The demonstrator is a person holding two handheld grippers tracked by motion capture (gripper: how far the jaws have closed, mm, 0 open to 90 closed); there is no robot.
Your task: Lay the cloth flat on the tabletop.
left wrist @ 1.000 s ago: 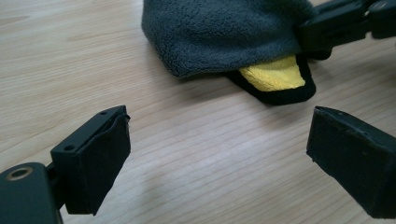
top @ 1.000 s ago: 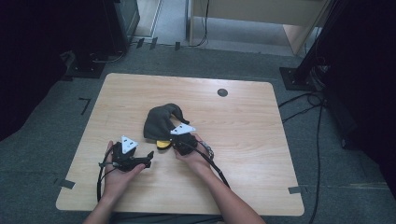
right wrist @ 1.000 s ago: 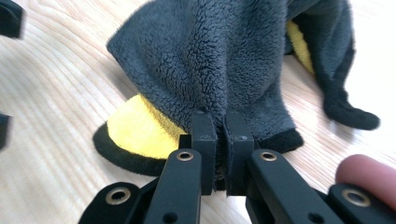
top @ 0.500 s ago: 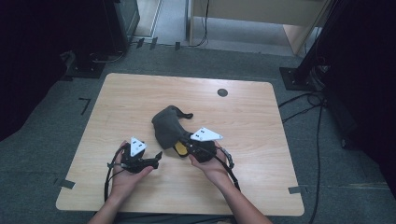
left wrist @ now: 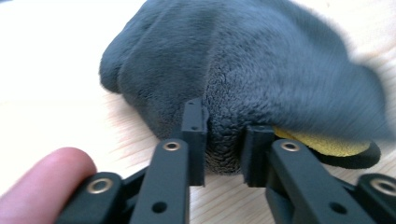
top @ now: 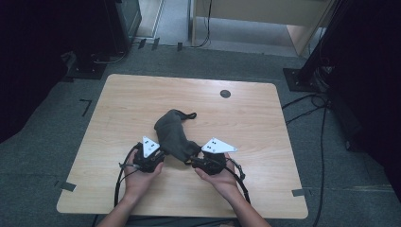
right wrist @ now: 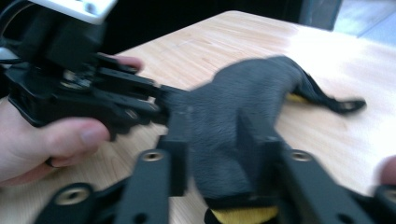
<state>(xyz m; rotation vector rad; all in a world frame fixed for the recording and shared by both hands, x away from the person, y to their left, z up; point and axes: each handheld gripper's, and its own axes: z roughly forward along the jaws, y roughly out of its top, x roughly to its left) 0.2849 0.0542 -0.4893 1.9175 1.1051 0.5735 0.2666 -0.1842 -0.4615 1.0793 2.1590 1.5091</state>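
Near the front middle of the surface [top: 118, 104], between the two hands: grey plush cloth [top: 174, 135], lying bunched, with a thin loop [top: 189, 115] at the far end and yellow lining [left wrist: 322, 142] peeking out at the near end.

Left claw [left wrist: 224, 140]: clamped on a thick fold at the cloth's near edge, having just closed in on it, pads pressed into the pile from both sides. Right claw [right wrist: 217, 126]: just opened up, with fabric between the jaws but, judging by the blurred right gripper view, no longer pinched.

Looks like a handover of the grip, probably toward spreading or turning the cloth. To do it well:
- Keep the left pinch firm and low, close to the surface, to stop the fold slipping out of the plush.
- Draw the right claw clear before re-gripping.
- Take a fresh bite well apart from the left one, on a firm edge rather than on loose pile.
- Pull gently and evenly, minding the loop for snags.

No brand, label or readable writing on cloth, claws or surface.
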